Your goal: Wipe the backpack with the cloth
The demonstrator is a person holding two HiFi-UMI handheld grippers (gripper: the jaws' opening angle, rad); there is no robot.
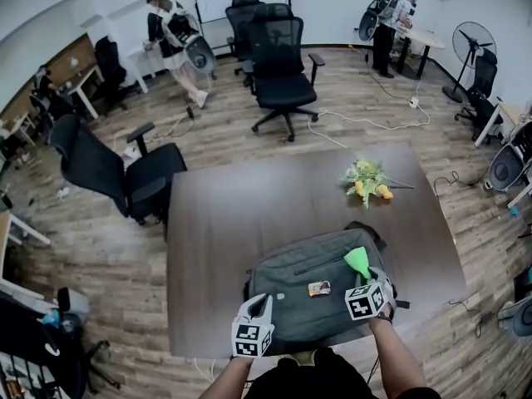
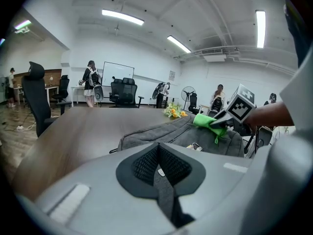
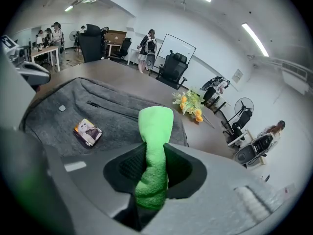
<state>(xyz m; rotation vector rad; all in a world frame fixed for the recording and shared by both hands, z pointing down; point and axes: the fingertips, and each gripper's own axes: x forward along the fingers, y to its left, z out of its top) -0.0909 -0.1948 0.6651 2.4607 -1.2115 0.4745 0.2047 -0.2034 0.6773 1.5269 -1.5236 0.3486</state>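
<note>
A grey backpack (image 1: 312,293) lies flat on the near side of the dark table (image 1: 249,214), with a small picture tag (image 1: 319,288) on its front. My right gripper (image 1: 363,274) is shut on a green cloth (image 1: 358,261), which sticks out over the backpack's right part. In the right gripper view the cloth (image 3: 154,146) stands pinched between the jaws above the grey fabric (image 3: 68,116). My left gripper (image 1: 259,307) hovers at the backpack's near left edge; its jaws are shut with nothing between them. The left gripper view shows the backpack (image 2: 190,133) and the cloth (image 2: 208,121) beyond.
A bunch of yellow flowers (image 1: 366,179) lies on the table's far right. Black office chairs (image 1: 278,61) stand behind the table and another chair (image 1: 116,169) to its left. Cables run over the wooden floor. People stand at desks far back.
</note>
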